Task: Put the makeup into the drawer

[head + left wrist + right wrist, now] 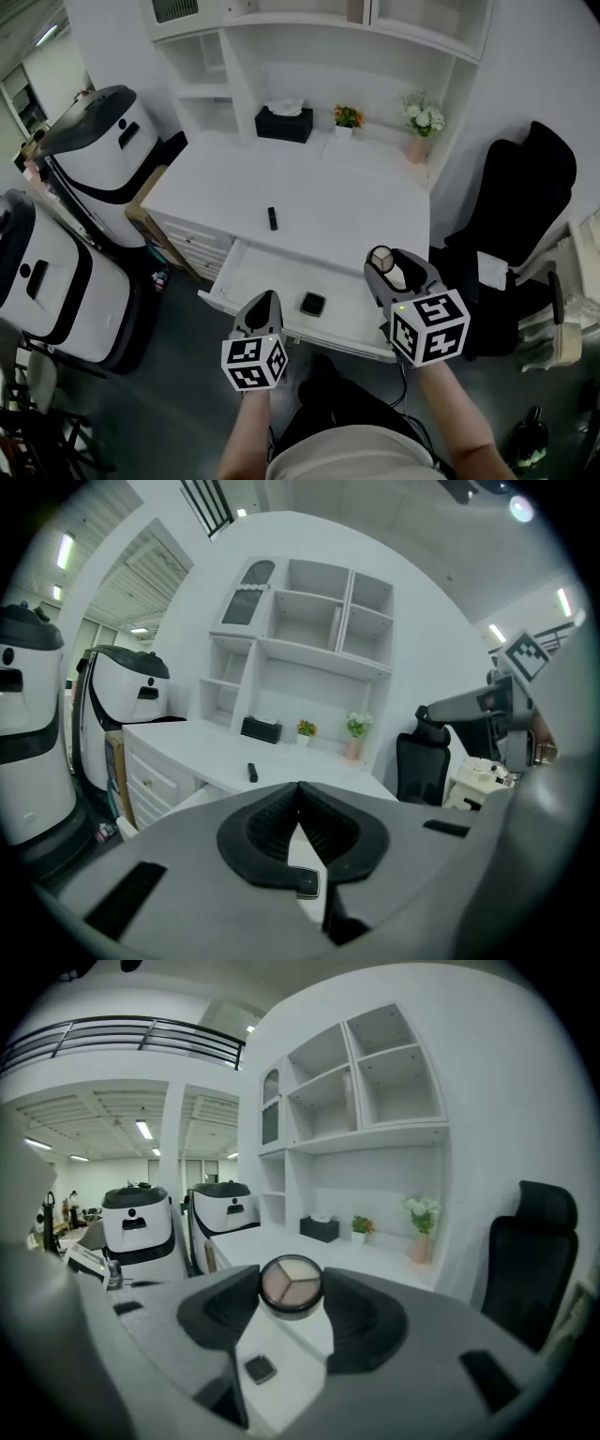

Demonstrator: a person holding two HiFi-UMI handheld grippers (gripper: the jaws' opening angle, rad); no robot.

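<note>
My right gripper point(382, 259) is shut on a round makeup compact point(292, 1285) with three powder shades, held above the right end of the open white drawer point(253, 266). A small black square compact point(312, 304) lies inside the drawer; it also shows below the jaws as the square compact point(259, 1369) and the square compact point(307, 883). My left gripper point(266, 298) hovers over the drawer's front edge, jaws shut with nothing between them. A slim black makeup stick point(272, 218) lies on the white desk point(356, 202) behind the drawer.
At the desk's back stand a black tissue box point(284, 123), a small orange flower pot point(347, 120) and a pink vase of white flowers point(420, 127). A black office chair point(516, 216) is at the right. Two white machines point(94, 159) stand on the left.
</note>
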